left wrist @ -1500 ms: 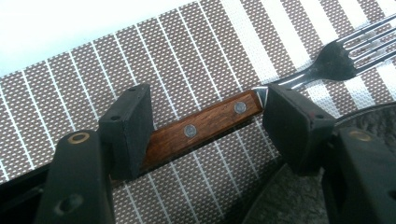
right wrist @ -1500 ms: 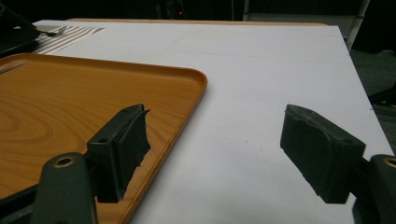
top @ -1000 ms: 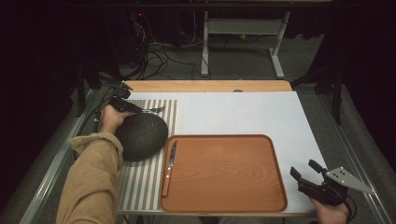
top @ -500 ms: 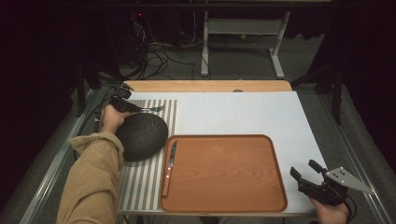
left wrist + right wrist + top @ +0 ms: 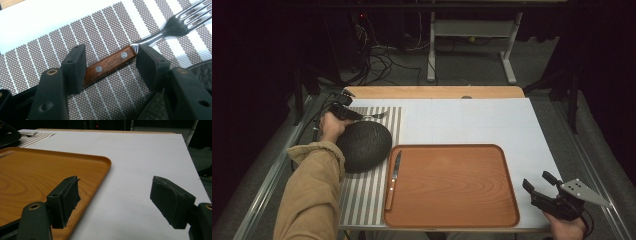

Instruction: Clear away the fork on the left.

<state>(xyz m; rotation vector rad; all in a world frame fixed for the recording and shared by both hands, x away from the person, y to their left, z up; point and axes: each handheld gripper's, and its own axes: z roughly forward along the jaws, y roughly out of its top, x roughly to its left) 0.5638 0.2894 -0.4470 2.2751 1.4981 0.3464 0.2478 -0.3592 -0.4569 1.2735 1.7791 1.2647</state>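
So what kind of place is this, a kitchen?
More likely a lab or workshop staging a meal setup: a striped placemat, fork and wooden tray sit on a white worktable, with loose cables behind.

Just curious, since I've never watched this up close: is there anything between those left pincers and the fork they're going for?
Nothing visible. The left gripper has just been closing, its jaws already straddling the fork at its wooden handle on the striped placemat; the pads don't yet press on it.
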